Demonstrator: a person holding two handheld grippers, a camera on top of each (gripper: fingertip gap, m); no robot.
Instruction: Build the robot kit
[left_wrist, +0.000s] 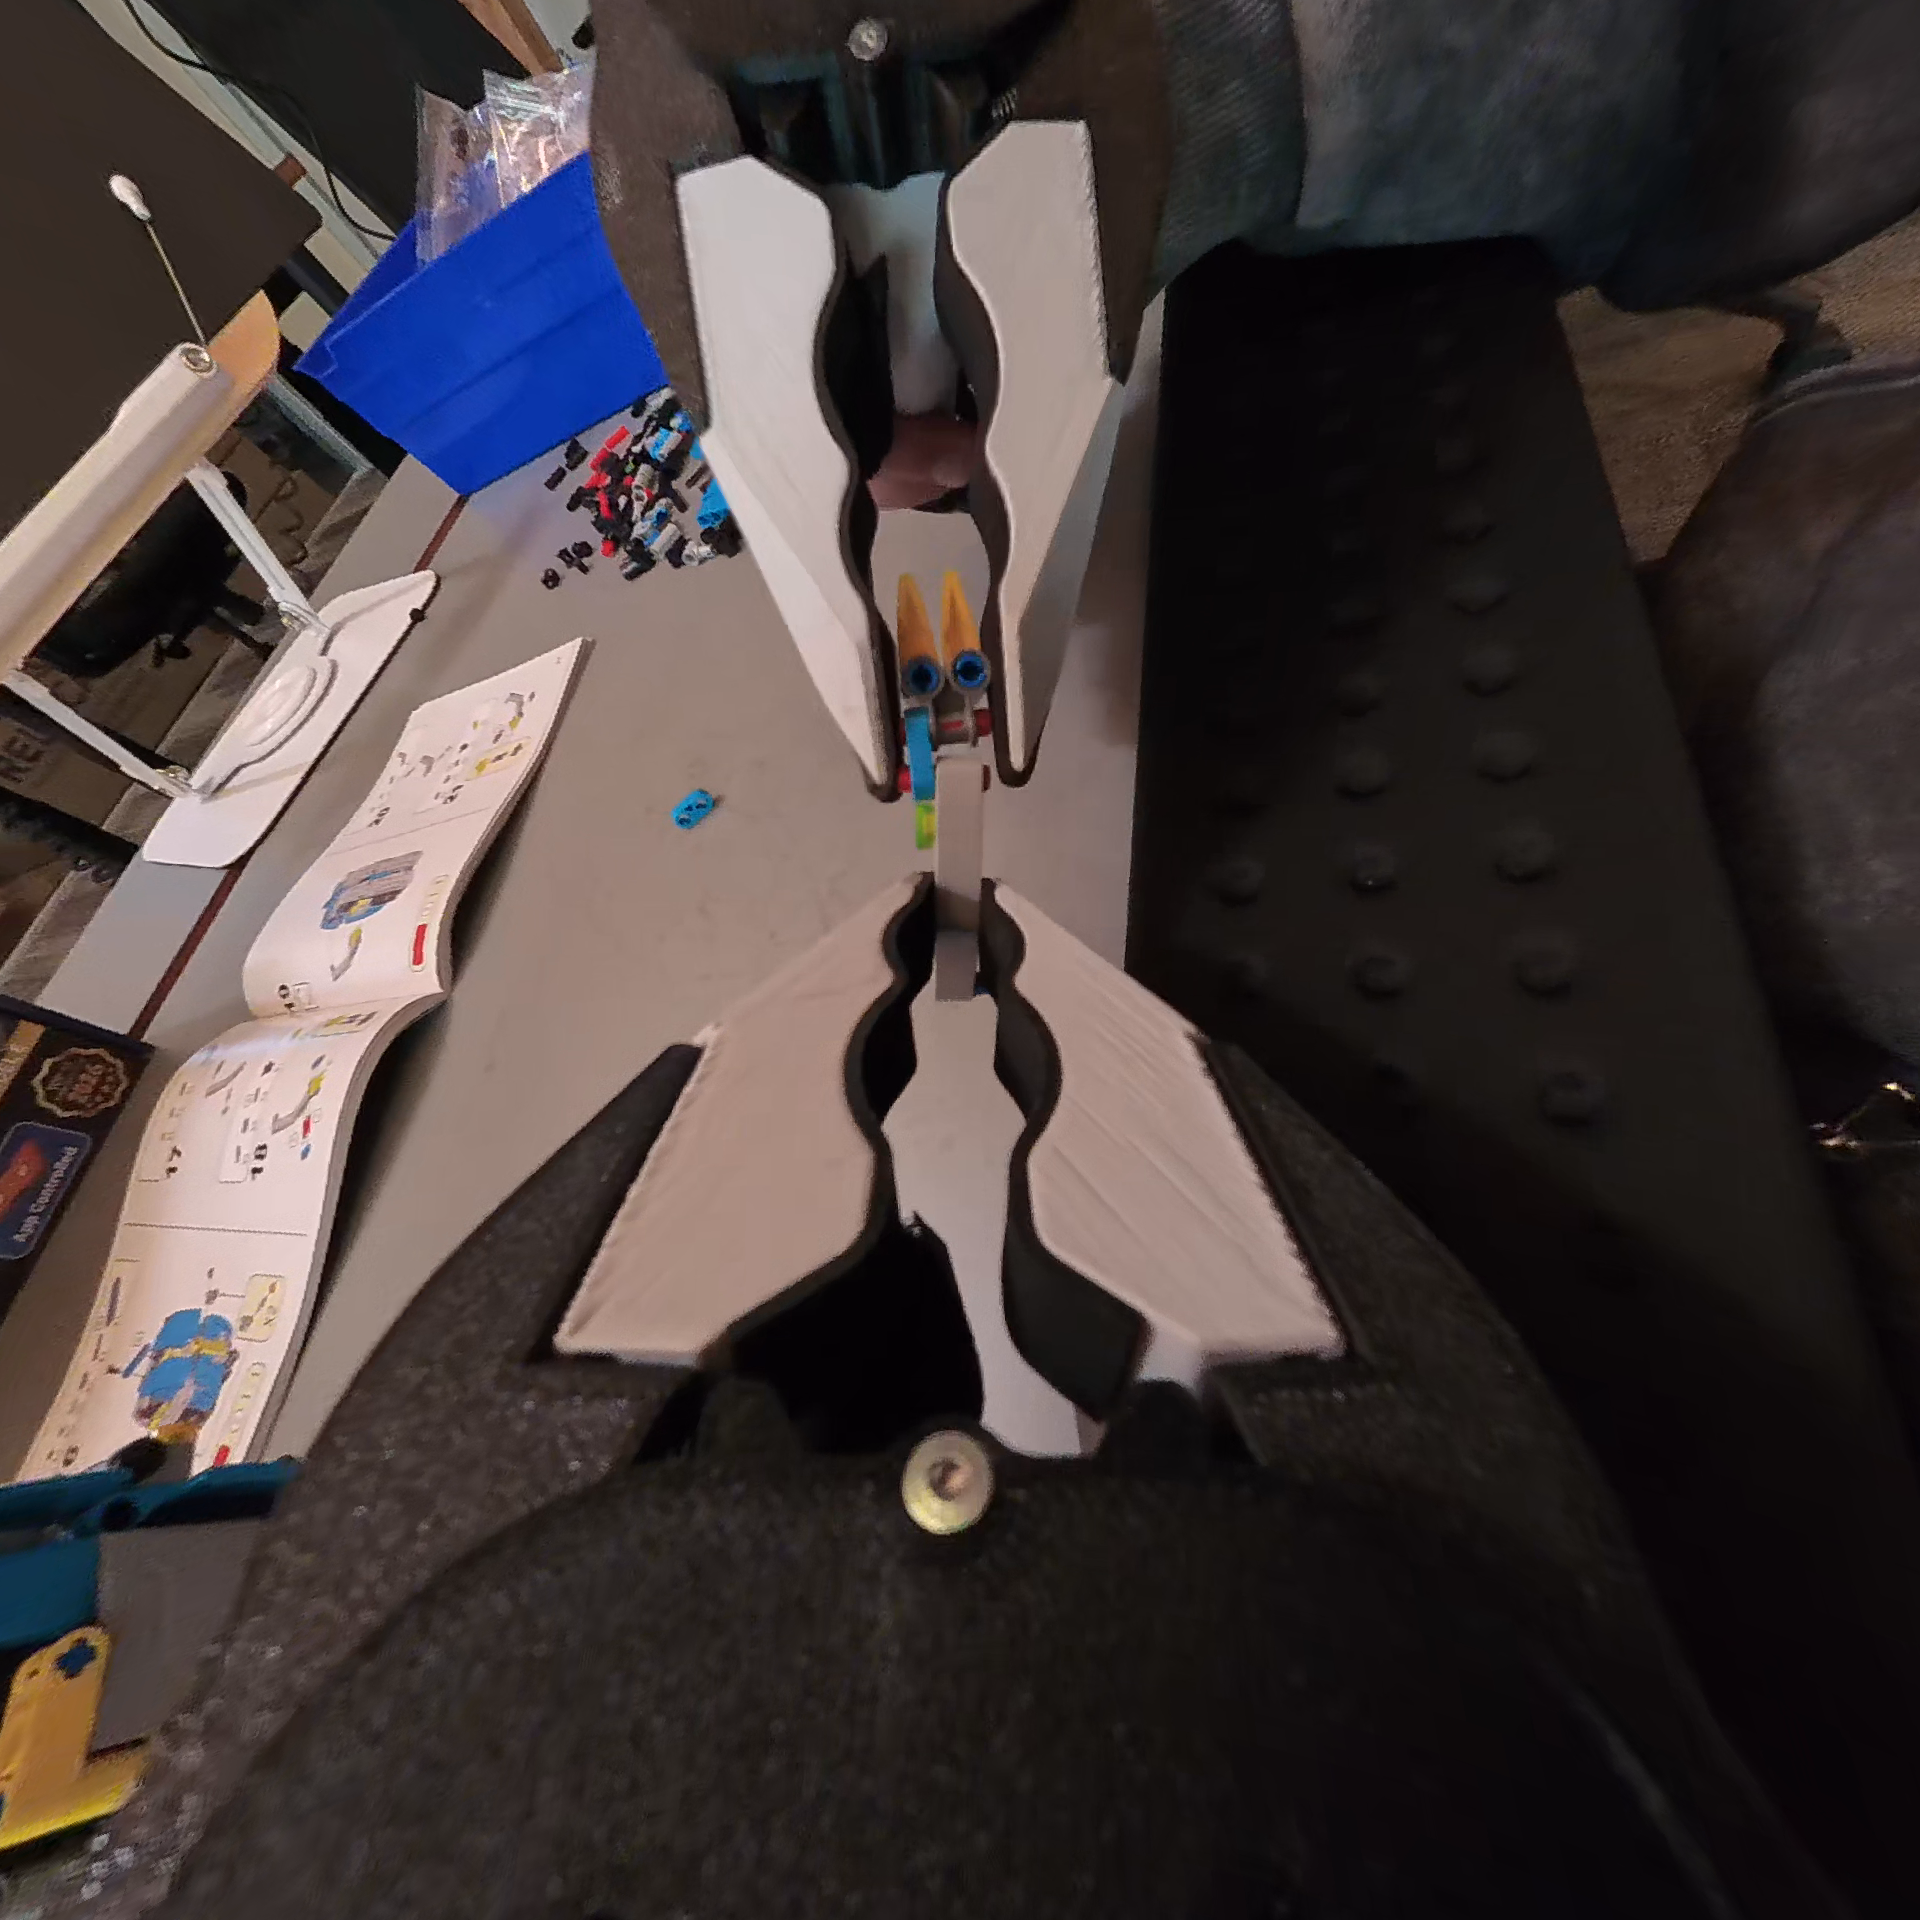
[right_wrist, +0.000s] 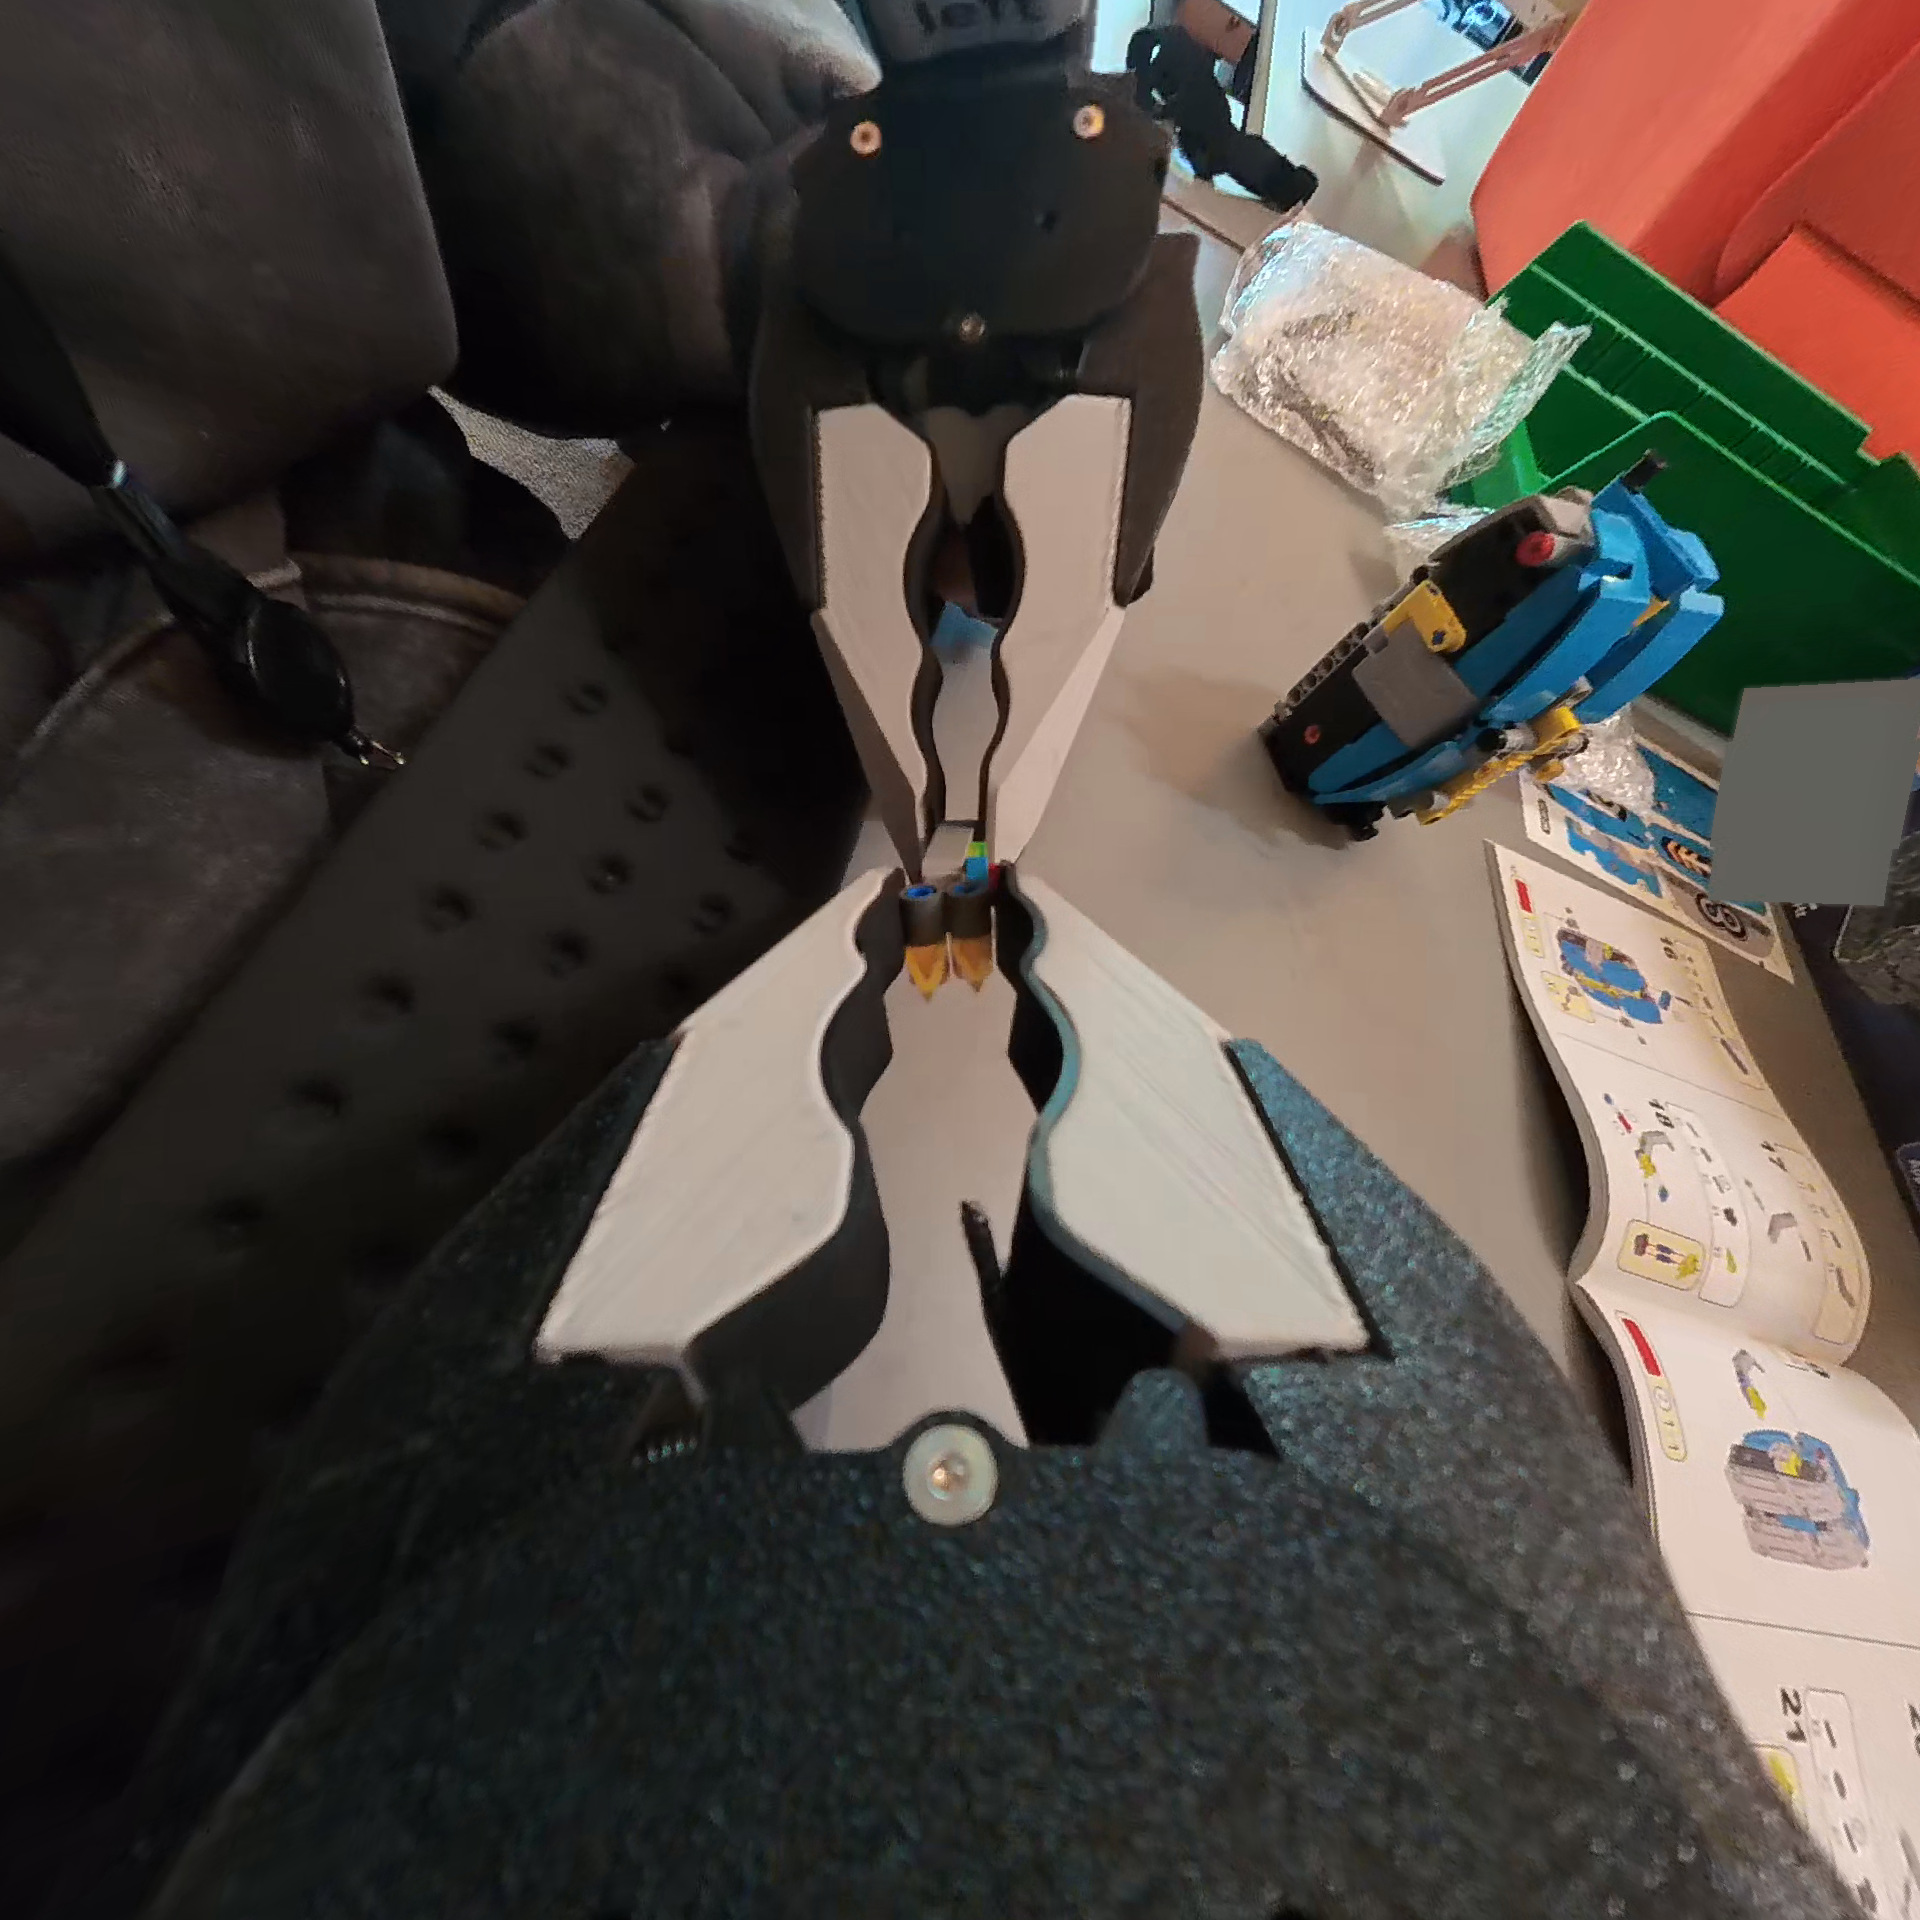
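Observation:
My two grippers meet tip to tip above the grey table (left_wrist: 644, 935). My left gripper (left_wrist: 954, 891) is shut on a flat grey beam (left_wrist: 958, 831), one end of a small brick assembly. My right gripper (left_wrist: 948, 784) comes in from the top, shut on the other end, which has two blue pins and two orange cones (left_wrist: 940, 623). In the right wrist view, my right gripper (right_wrist: 948, 899) pinches the black sleeves with the orange cones (right_wrist: 945, 966). The left gripper (right_wrist: 956, 836) holds the grey beam (right_wrist: 954, 840) opposite it.
A blue bin (left_wrist: 499, 332), a pile of small parts (left_wrist: 644, 488), a loose blue piece (left_wrist: 694, 805) and an open instruction booklet (left_wrist: 343, 987) lie left. A black studded tray (left_wrist: 1455, 831) lies right. A partly built blue vehicle (right_wrist: 1496, 675), plastic bags (right_wrist: 1361, 353) and a green bin (right_wrist: 1714, 436) also show. Less than 4 cm separates the two grippers' tips. Both grippers' tips are roughly 20 centimetres from the partly built blue vehicle (right_wrist: 1496, 675). The left camera catches it too, in the left wrist view (left_wrist: 49, 1542).

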